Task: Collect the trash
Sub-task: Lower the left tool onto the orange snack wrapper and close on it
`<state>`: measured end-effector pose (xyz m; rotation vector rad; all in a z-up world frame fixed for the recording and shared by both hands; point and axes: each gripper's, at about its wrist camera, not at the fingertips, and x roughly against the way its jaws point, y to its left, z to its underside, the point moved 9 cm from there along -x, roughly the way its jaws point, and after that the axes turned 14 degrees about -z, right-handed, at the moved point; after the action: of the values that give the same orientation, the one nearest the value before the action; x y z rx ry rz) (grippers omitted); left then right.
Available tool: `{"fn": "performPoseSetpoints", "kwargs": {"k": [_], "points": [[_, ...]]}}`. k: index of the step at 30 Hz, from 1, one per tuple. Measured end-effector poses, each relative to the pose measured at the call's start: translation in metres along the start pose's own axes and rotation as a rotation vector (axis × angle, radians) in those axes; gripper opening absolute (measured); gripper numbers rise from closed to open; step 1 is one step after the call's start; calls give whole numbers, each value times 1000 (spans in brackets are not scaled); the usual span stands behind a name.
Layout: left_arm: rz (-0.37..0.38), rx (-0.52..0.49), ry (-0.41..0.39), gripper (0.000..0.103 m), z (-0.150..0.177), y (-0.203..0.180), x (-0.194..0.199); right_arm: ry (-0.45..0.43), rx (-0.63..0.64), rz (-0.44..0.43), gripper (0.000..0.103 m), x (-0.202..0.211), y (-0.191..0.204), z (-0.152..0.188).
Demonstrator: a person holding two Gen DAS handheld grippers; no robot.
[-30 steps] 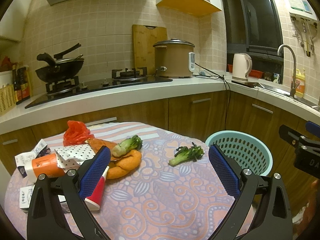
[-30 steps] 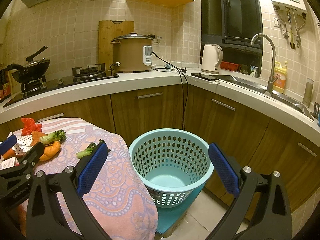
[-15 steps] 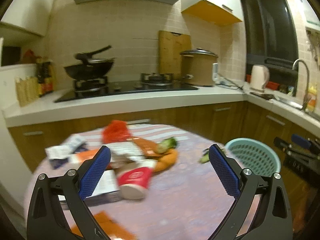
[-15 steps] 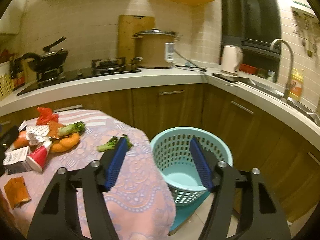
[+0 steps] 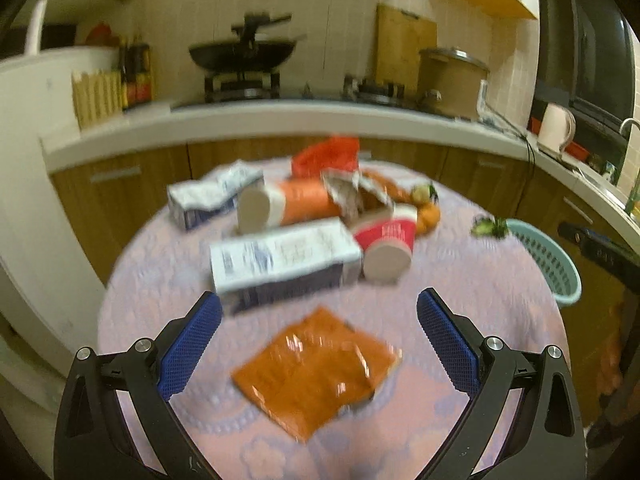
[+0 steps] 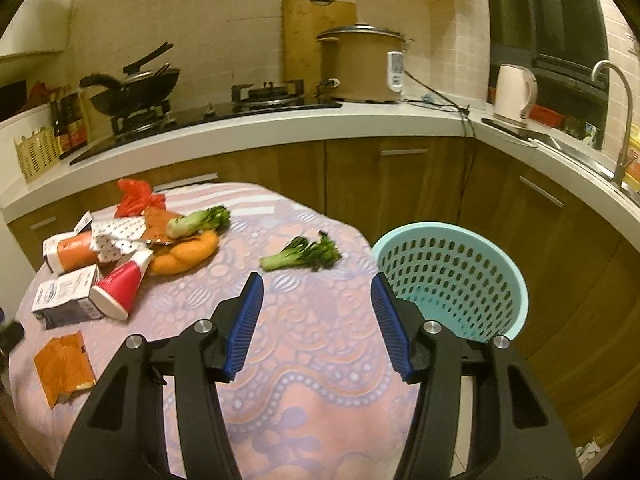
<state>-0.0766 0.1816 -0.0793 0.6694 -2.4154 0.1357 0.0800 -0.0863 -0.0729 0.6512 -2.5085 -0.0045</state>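
Left gripper (image 5: pixel 318 344) hangs wide open over the orange foil packet (image 5: pixel 316 372) lying flat near the table (image 6: pixel 320 360) edge; right gripper (image 6: pixel 316 324) is open and empty, facing the loose bok choy (image 6: pixel 302 258) just beside the teal basket (image 6: pixel 452 280). Packet's thin and flat: I'd come down low, straddle a raised crinkled edge, pinch firmly. Basket looks empty, nothing collected yet.

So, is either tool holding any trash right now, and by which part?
Nothing is held. The left tool hangs open over the orange wrapper, not touching it. The right tool is open and holds nothing, above the tablecloth near the green vegetable.
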Motion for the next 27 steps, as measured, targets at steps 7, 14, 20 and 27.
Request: {"fn": "performPoseSetpoints", "kwargs": {"k": [7,14,20,27], "points": [[5,4,112,95,28,-14,-21,26,10,-12,52,-3,8,7],[-96,3,199,89,44,-7,-44,45,4,-12,52,-7,5,10],[-88,12,221,70,50,-4,-49,69,2,-21,53,-16,6,14],[-100,-67,168,44,48,-20,-44,88,3,-32,53,-25,8,18]]}}
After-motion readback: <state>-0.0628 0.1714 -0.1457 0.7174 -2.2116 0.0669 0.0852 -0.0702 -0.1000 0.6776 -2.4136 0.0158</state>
